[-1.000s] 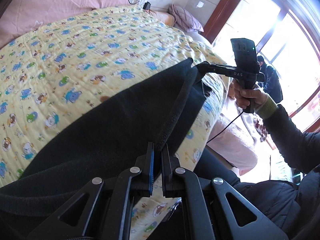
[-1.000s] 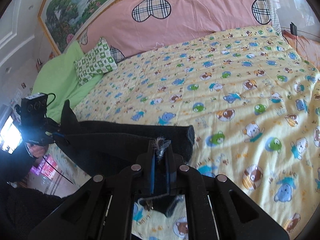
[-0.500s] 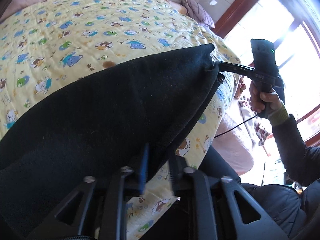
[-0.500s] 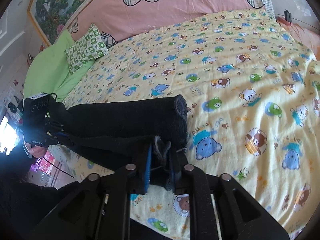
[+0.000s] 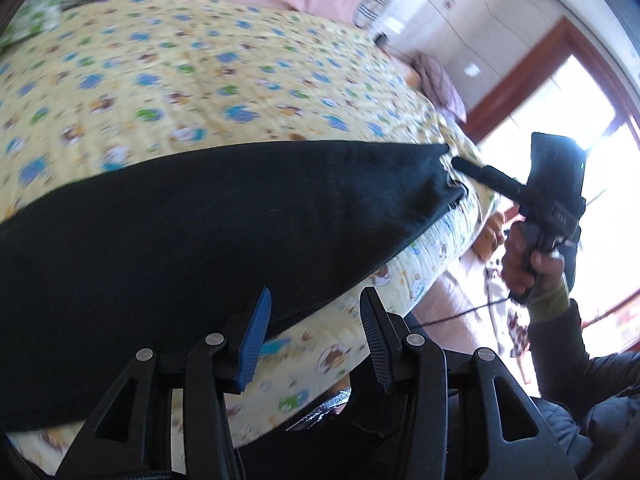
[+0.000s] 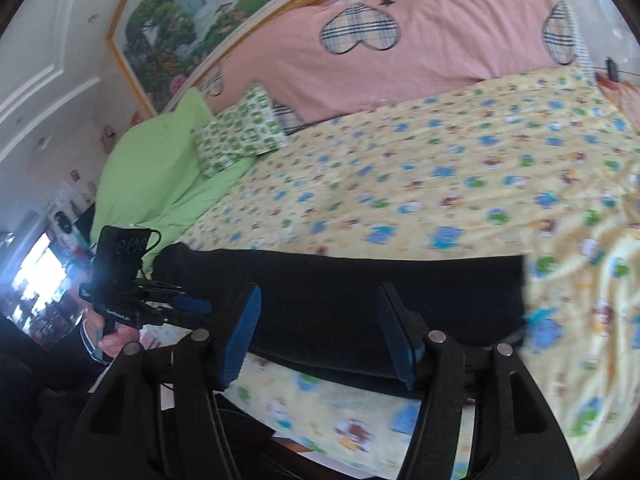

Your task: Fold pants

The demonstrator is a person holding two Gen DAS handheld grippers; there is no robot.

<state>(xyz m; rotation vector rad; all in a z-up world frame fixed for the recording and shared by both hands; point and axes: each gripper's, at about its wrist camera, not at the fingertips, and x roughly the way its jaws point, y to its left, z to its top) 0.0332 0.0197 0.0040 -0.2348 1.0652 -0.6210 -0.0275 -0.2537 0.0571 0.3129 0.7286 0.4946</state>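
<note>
Yellow quilted bedspread [image 6: 460,184], printed with small blue, green and brown cartoon animals, covers the bed; a pink headboard cover [image 6: 400,52] with plaid hearts runs along 12 o'clock in the right wrist view, and a green pillow [image 6: 160,168] and a frog-print cushion [image 6: 240,132] sit at 10 o'clock.

Black pants [image 5: 200,232] lie flat along the near edge of the bed as a long, narrow band, doubled lengthwise from the look of them. The cloth is thick, matte and slightly fuzzy, with a soft rolled fold edge rather than a sharp crease.

Both tools have just been opening. The left tool [image 5: 316,340] stands with its blue ribbed pads apart at 6 o'clock, the pants' edge just beyond them and nothing pinched. The right tool [image 6: 320,336] is likewise spread, with the pants lying past its tips and not gripped.

By my reading the lengthwise fold is laid down and released. What seems left is folding the band across its length, once or twice, into a compact stack, then smoothing it.
</note>
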